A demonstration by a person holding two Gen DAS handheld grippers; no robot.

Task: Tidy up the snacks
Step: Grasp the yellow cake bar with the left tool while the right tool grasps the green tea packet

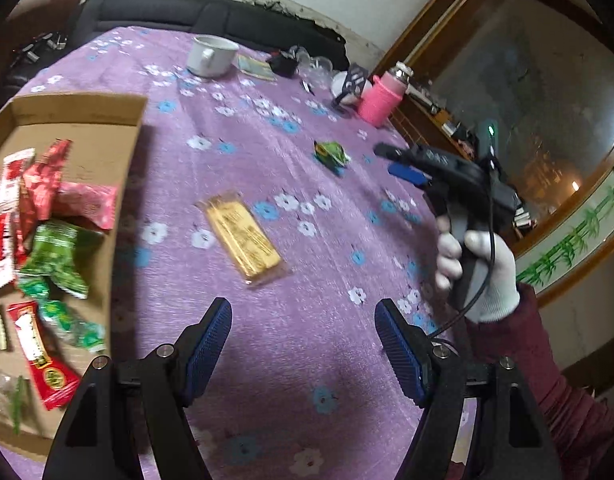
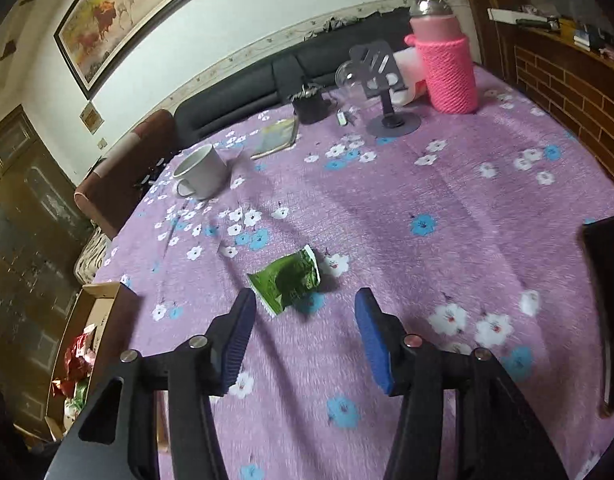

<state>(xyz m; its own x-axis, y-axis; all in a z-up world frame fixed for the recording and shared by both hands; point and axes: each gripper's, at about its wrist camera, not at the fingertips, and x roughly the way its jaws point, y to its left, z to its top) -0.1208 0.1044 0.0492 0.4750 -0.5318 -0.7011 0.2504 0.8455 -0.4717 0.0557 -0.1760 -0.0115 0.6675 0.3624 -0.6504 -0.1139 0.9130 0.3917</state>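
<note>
A cardboard box (image 1: 87,118) at the left holds several red, pink and green snack packets (image 1: 55,252). A yellow snack bar (image 1: 245,236) lies on the purple flowered tablecloth, ahead of my open, empty left gripper (image 1: 303,312). A green snack packet (image 2: 289,278) lies further right; it also shows in the left wrist view (image 1: 331,152). My right gripper (image 2: 305,300) is open and empty, just short of the green packet. It shows in the left wrist view (image 1: 399,160), held by a white-gloved hand.
A white mug (image 2: 201,174), a small booklet (image 2: 277,136), a dark pot (image 2: 311,106), a grey phone stand (image 2: 387,92) and a pink-sleeved bottle (image 2: 447,68) stand along the far side. A dark sofa (image 1: 211,16) lies behind. The box shows at the left in the right wrist view (image 2: 101,292).
</note>
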